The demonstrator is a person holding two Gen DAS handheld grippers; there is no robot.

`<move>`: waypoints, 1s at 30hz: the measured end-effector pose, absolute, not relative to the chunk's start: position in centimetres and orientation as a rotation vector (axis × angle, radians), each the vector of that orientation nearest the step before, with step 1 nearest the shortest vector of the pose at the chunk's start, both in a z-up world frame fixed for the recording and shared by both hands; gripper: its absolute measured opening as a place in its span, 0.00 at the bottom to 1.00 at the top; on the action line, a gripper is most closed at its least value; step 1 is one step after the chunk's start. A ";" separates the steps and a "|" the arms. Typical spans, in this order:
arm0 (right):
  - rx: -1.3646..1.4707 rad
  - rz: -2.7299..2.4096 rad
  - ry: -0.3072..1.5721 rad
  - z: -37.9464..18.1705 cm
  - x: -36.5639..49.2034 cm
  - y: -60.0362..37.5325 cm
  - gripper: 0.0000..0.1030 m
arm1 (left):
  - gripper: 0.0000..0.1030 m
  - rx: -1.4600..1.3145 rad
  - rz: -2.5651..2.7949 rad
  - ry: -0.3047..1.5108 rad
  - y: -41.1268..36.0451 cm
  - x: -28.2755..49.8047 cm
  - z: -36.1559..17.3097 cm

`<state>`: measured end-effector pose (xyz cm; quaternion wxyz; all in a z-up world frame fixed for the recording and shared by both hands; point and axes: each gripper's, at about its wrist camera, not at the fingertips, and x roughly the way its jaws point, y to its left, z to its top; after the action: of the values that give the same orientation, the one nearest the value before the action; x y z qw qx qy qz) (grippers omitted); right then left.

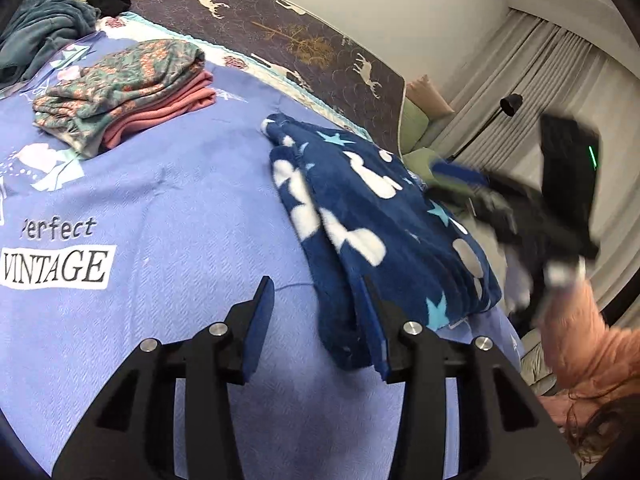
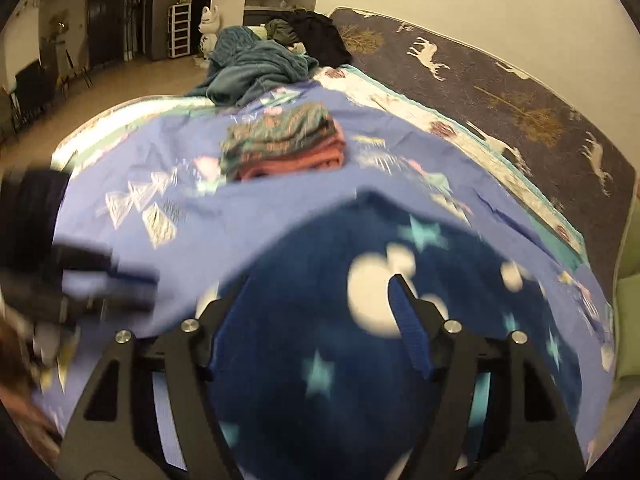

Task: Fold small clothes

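both tongs, left [image 1: 320, 300] and right [image 2: 320, 304], released; one navy fleece [image 1: 372, 216], two stacked folded garments [image 1: 128, 92].

Spread gripper [image 2: 316, 304] over starry fleece [image 2: 320, 380]

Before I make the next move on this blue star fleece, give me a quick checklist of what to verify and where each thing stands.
1. Left hand-held gripper free of cloth: ok, jaws apart, nothing pinched, though one finger sits against the fleece edge.
2. Right hand-held gripper released: ok, jaws apart above the fleece, nothing pressed between them.
3. Blue star fleece lying folded on the bedspread: ok, though its near end bunches.
4. Folded stack kept apart from the fleece: ok, open bedspread lies between.
5. Fleece edges lined up: cannot tell, the right wrist view is blurred.
6. Unfolded pile left to do: not ok, still heaped.
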<state>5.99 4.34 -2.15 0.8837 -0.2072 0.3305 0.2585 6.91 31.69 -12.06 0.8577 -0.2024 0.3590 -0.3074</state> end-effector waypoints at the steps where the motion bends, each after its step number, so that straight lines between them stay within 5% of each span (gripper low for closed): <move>1: -0.418 0.518 0.685 -2.5 5.2 3.6 0.68 | 0.43 -0.422 -0.658 0.756 31.3 7.1 -12.0; 8: -0.126 0.180 0.704 -4.0 1.5 -4.9 0.57 | 0.43 -0.349 -0.694 0.819 27.4 7.5 -12.9; 12: 0.039 0.133 0.858 -9.9 1.6 -9.8 0.52 | 0.50 -0.377 -0.692 0.845 27.5 8.0 -13.6; 15: -0.005 0.149 0.856 -9.0 1.5 -9.4 0.52 | 0.51 -0.357 -0.678 0.846 27.3 8.1 -13.4; 18: 0.024 0.150 0.803 -6.5 1.6 -9.8 0.42 | 0.51 -0.366 -0.675 0.799 27.3 8.3 -11.8; 22: 0.063 0.141 0.627 -3.4 1.9 -10.3 0.42 | 0.52 -0.401 -0.669 0.733 27.1 9.6 -10.0; 26: 0.148 0.142 0.858 -10.6 6.5 -10.5 0.41 | 0.63 -0.313 -0.576 0.868 24.9 11.9 -13.5; 30: 0.106 0.155 0.861 -7.7 7.1 -9.9 0.43 | 0.63 -0.389 -0.611 0.857 26.1 11.8 -13.7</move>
<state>7.11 -9.92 -7.75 0.9045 0.0513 0.4167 0.0752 11.78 26.11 -13.65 0.8467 -0.1844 0.4065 -0.2898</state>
